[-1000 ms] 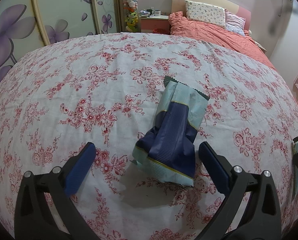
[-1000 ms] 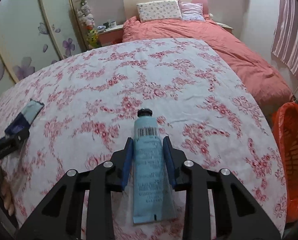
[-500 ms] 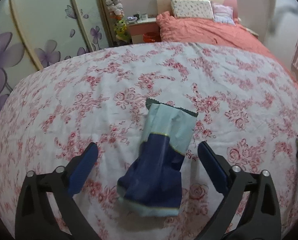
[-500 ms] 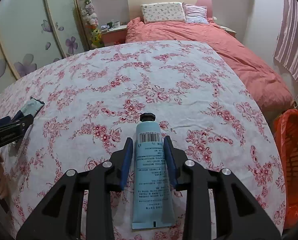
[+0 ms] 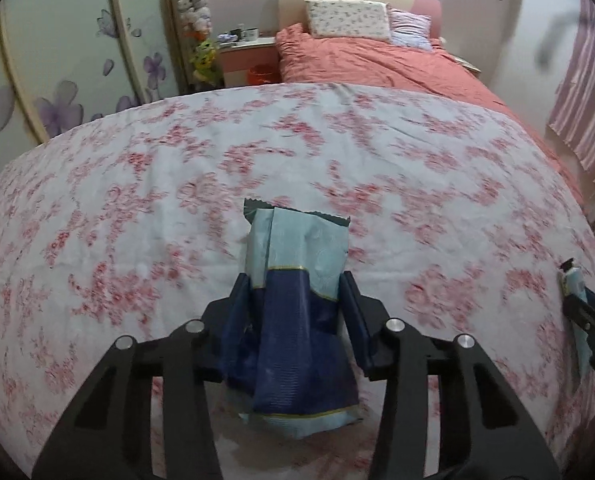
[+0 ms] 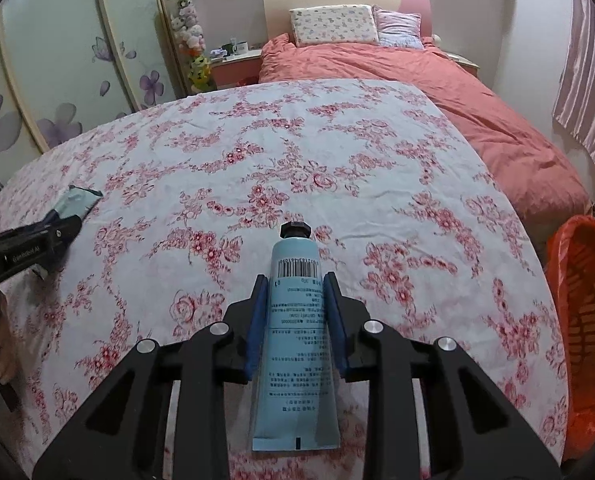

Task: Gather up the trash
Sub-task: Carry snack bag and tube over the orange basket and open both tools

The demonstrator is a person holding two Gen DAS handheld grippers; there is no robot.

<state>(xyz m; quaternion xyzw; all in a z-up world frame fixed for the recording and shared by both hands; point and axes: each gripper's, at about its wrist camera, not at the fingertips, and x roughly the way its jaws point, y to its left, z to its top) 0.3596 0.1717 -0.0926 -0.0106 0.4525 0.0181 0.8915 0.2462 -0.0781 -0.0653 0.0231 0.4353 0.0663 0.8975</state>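
Left wrist view first: the left gripper (image 5: 295, 304) is closing on the snack wrapper (image 5: 297, 320), blue pads already against its dark lower half, just above the floral bedspread (image 5: 137, 200). That foil pouch looks empty, light, crinkly and slippery, so mid-body, where it bunches, is the sensible hold. Background is smeared, so I can't quite tell whether it has cleared the bedspread. Over on the right wrist view, the right gripper (image 6: 295, 314) is clamped, and tightening slightly, on the pale blue tube (image 6: 295, 340), cap pointing away. Soft plastic, squeezable, best held by the shoulders. Orange bin (image 6: 581, 320) waits off the bedspread's right edge.
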